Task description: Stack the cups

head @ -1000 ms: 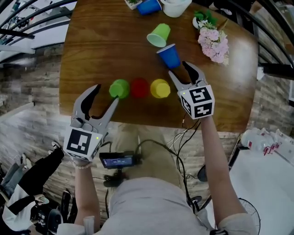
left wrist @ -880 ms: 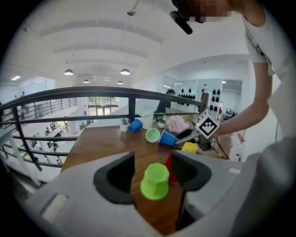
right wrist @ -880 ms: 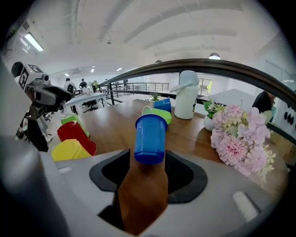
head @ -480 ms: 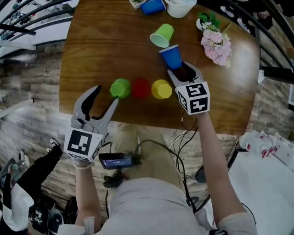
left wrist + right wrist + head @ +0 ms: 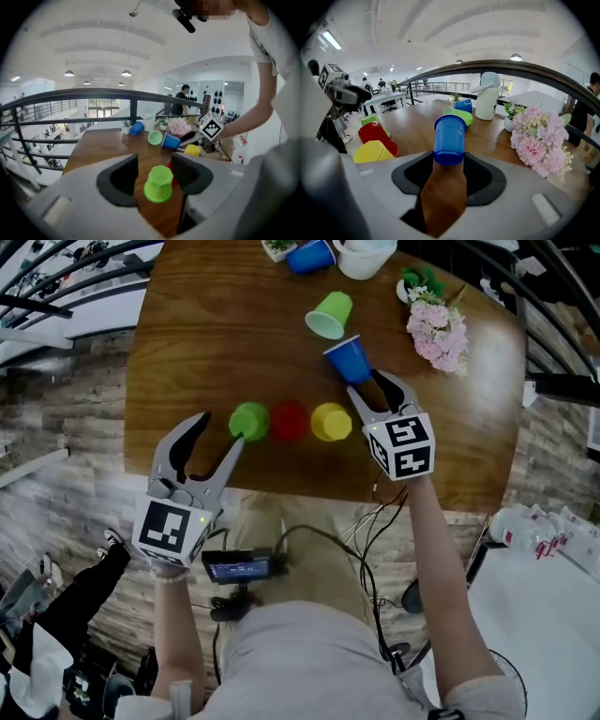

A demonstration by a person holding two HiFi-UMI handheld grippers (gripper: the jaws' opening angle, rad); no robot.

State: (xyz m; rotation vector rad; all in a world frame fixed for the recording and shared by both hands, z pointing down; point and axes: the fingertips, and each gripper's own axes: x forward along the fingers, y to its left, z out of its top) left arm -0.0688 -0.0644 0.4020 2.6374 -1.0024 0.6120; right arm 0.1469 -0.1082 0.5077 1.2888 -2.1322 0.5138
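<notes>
Three cups stand upside down in a row near the table's front edge: green, red and yellow. A blue cup lies on its side behind the yellow one, and a light green cup lies farther back. My right gripper is open; its jaws have just been closing a little, with the blue cup's base between the fingertips and no grip visible. My left gripper is open too, its jaws also just closing slightly, the green cup standing free between the tips.
At the far edge of the wooden table are another blue cup, a white jug and a small plant. Pink flowers stand at the right. A black railing runs round the table's far side.
My right gripper has edged up to the lying blue cup, so its base now sits between the fingertips. The left gripper has stayed where it was.
</notes>
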